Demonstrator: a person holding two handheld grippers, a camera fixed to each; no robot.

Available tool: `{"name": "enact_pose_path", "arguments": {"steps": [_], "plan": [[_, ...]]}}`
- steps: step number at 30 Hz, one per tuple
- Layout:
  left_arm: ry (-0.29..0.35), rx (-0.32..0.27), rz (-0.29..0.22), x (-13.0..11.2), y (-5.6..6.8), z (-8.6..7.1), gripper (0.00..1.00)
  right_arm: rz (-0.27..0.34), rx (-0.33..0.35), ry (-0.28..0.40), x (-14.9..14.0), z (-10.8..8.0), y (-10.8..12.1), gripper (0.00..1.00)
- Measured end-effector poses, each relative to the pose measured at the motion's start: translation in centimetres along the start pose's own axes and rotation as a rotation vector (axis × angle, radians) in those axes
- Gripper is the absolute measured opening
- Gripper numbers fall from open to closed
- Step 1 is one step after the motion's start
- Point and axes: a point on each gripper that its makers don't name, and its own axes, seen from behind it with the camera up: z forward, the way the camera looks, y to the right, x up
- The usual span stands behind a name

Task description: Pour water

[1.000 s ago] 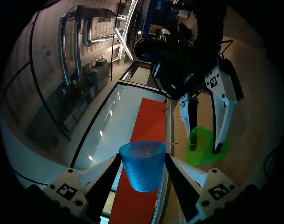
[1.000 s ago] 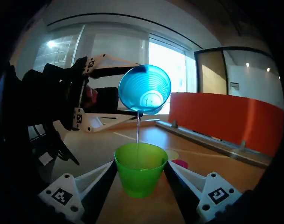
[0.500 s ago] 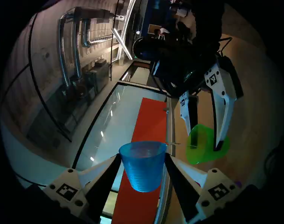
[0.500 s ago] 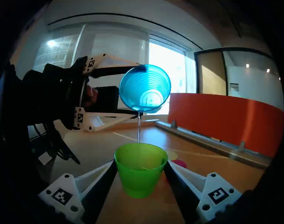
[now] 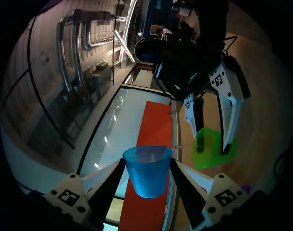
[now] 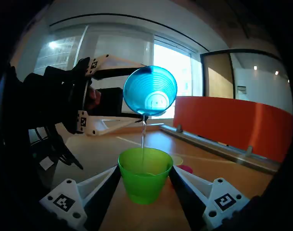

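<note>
Right gripper view: blue cup point(image 6: 149, 90) tipped high ahead, thin water stream point(image 6: 142, 134) dropping into green cup point(image 6: 145, 181).
Left hand-held gripper point(image 5: 147, 166): clamped on blue cup.
Right hand-held gripper point(image 6: 145, 170): clamped on green cup.
Pour tip: gentle tilt, stream centred on the mouth.

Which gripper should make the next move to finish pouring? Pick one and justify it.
Left. The left gripper holds the blue cup tipped above the green cup, water streaming in; tilting it further should finish it. The right gripper only steadies the green cup upright.
</note>
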Motion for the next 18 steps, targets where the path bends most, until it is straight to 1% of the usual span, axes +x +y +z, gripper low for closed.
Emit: {"name": "enact_pose_path", "arguments": {"steps": [18], "plan": [[0.002, -0.005, 0.033, 0.32, -0.06, 0.01, 0.84, 0.000, 0.001, -0.002, -0.14, -0.04, -0.09, 0.90]]}}
